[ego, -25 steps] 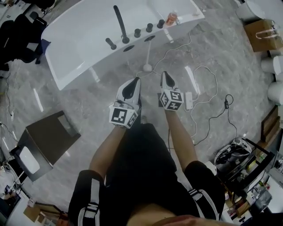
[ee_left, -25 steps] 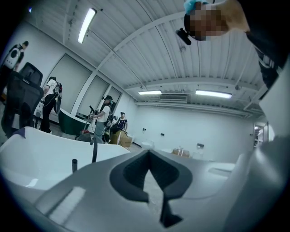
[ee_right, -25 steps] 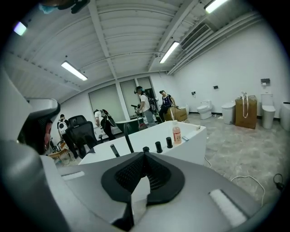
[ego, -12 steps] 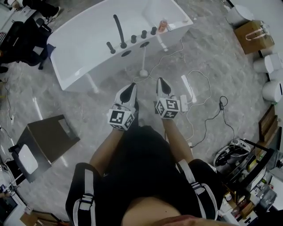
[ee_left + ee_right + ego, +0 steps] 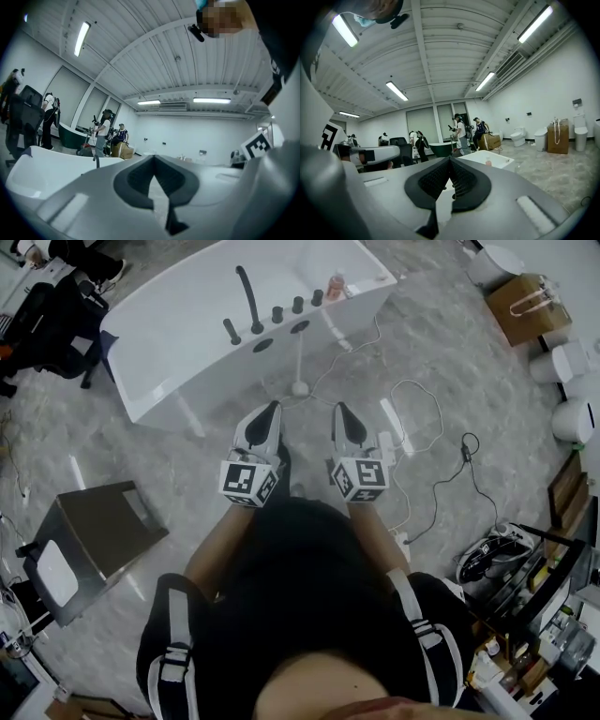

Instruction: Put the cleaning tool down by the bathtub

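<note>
— Listing grippers first: what state?
— Left gripper, centre of frame: jaws together, pads meeting at the tips, nothing between them. Right gripper, just beside it: jaws together, likewise empty. Both point toward the tub.
— Item: tool?
— Tool, upper middle: a white rod with a round foot. The foot rests on the floor, just beside the tub's near wall, and the rod runs up to the rim. It sits above both grippers in the frame, apart from them. Whether the rod touches the tub I cannot tell.
— Tub?
— Tub, white, upper left to upper middle. Along its near rim: a dark faucet, a row of dark knobs, and a small bottle at the right end.
— Floor items?
— White cable, looping right of the tool. Power strip, just right of the right gripper. Black cable, further right. Brown bag, upper right corner. Toilets, right edge. Dark box, lower left. Cart, lower right.
— People?
— Several people, far back in both gripper views, near a green tub.
</note>
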{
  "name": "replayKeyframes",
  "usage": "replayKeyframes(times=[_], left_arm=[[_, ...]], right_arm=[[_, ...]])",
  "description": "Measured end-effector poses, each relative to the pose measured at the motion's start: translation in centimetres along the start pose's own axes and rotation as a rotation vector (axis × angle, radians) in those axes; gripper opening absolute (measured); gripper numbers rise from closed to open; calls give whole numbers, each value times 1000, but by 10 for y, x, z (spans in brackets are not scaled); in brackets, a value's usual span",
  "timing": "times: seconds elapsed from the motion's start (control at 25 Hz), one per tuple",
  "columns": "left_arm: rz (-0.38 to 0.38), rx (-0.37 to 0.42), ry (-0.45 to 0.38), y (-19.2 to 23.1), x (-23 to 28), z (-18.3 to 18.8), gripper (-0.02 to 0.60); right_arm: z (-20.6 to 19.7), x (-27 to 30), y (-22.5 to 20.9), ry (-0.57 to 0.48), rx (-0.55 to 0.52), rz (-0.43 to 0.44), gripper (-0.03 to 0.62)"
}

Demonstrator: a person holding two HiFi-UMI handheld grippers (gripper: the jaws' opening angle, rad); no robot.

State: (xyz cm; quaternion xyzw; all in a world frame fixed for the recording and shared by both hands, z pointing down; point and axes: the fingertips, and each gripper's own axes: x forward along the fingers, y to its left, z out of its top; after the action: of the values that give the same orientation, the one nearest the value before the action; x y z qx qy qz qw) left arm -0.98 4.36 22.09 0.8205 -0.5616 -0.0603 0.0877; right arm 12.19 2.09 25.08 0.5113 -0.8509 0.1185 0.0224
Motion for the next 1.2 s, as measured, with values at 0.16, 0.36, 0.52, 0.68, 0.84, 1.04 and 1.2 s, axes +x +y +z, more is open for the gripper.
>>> replayKeyframes(times=[0.16, 0.36, 0.52, 0.68, 0.84, 1.04, 1.2], left_arm=[[-25, 2, 18, -19, -13, -7, 8], [-51, 2, 23, -38, -25, -11, 8], [-57, -7, 27, -48, -27, -16, 8], [-60, -4, 25, -52, -28, -16, 8], [-68, -6, 28, -52, -30, -17, 8], [-72, -8, 35, -53, -29, -20, 8], [-75, -6, 32, -51, -29, -19, 8]], right_arm=[[3, -20, 9, -10, 2, 7, 0], [-1, -35, 15, -5, 1, 19, -2], [-5, -43, 14, 11, 6, 23, -2], [-5, -47, 15, 7, 6, 24, -2], [-2, -49, 16, -4, 3, 17, -2], [-3, -51, 16, -10, 5, 12, -2], [-1, -49, 18, -18, 5, 10, -2]])
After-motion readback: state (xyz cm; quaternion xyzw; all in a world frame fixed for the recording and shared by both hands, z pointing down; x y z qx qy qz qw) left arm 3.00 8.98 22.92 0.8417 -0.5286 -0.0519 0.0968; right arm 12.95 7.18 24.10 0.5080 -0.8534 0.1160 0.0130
